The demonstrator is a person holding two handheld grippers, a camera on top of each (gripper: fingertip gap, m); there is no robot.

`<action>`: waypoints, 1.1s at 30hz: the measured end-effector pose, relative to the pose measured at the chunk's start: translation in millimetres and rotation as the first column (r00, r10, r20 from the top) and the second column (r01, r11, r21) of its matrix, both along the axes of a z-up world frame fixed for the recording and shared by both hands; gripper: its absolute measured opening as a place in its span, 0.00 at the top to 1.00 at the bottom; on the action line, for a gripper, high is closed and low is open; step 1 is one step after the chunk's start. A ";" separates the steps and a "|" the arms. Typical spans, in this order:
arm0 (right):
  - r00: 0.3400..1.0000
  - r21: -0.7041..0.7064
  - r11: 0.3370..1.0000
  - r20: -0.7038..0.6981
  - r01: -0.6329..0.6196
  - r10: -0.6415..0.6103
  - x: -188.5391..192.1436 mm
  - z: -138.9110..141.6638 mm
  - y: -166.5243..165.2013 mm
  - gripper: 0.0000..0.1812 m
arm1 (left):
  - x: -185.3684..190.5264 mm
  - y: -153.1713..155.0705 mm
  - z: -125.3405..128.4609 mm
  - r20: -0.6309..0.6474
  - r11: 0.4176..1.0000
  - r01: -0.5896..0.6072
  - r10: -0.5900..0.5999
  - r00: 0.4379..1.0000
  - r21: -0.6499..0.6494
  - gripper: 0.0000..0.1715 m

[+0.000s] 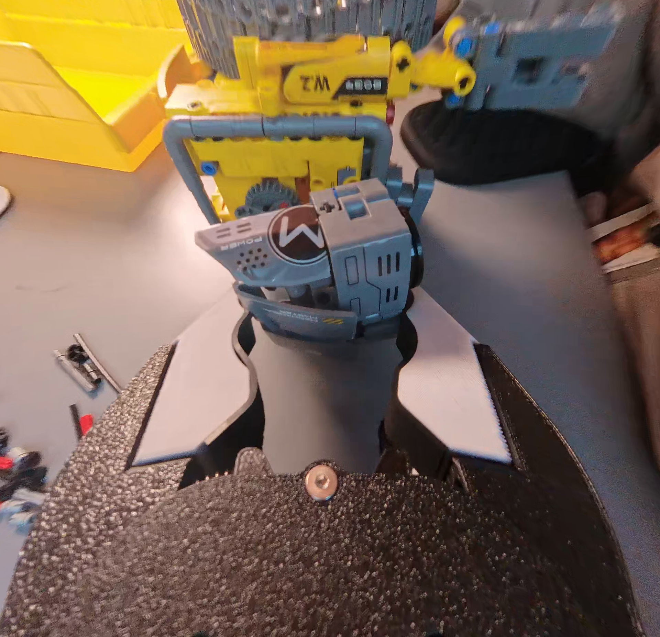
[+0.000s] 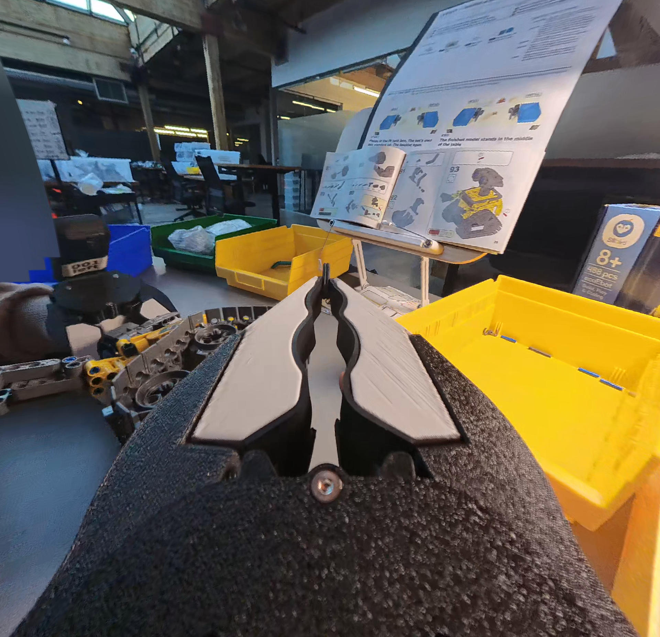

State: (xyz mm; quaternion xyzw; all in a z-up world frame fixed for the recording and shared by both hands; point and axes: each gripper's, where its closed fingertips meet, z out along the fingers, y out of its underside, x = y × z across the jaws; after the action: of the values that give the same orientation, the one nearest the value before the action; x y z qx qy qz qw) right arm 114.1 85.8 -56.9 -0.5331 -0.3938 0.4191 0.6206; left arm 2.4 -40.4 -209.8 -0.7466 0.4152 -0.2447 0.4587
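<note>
A yellow and grey brick-built robot model (image 1: 285, 155) lies tilted in front of my left gripper (image 1: 325, 329). The left gripper's two fingers sit on either side of the base of the model's grey head (image 1: 321, 259) and grip it. The model's grey tread (image 1: 303, 6) is at the top and its grey arm (image 1: 528, 66) reaches to the right. My right gripper (image 2: 325, 280) is shut on a small black piece (image 2: 325, 272) held upright at its tips. In the right wrist view the model (image 2: 153, 363) and the left gripper (image 2: 89, 298) show at the left.
A yellow bin (image 2: 535, 388) with a few small blue parts stands close on the right. A second yellow bin (image 2: 278, 263), a green bin (image 2: 200, 238) and a blue bin (image 2: 128, 248) stand behind. An instruction booklet on a stand (image 2: 446, 191) and a box (image 2: 614, 255) are at the back. Loose parts (image 1: 82, 363) lie on the grey table. My right fingertips sit around 25 cm from my left ones.
</note>
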 end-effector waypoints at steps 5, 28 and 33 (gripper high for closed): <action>0.989 0.073 0.995 0.135 -0.068 0.057 -26.6 1.9 -27.4 0.99 | -2.1 4.7 -7.9 -0.176 0.990 -0.055 0.078 0.981 0.133 0.54; -0.359 -0.321 0.707 0.928 -0.630 0.102 -113.7 -99.4 -126.9 0.99 | 1.8 -25.1 -2.3 -0.065 0.999 0.044 -0.043 0.997 0.016 0.55; -0.390 -0.326 0.723 0.917 -0.609 0.085 -117.7 -101.2 -123.8 0.99 | -2.7 -23.6 -4.7 -0.065 0.999 0.048 -0.047 0.997 0.000 0.55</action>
State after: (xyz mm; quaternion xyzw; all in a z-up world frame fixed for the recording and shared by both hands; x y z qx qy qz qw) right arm -3.5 -37.9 -158.1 -0.3644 -0.9296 -0.0504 -0.0230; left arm -0.4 -64.0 -214.5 -0.7436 0.4477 -0.2307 0.4396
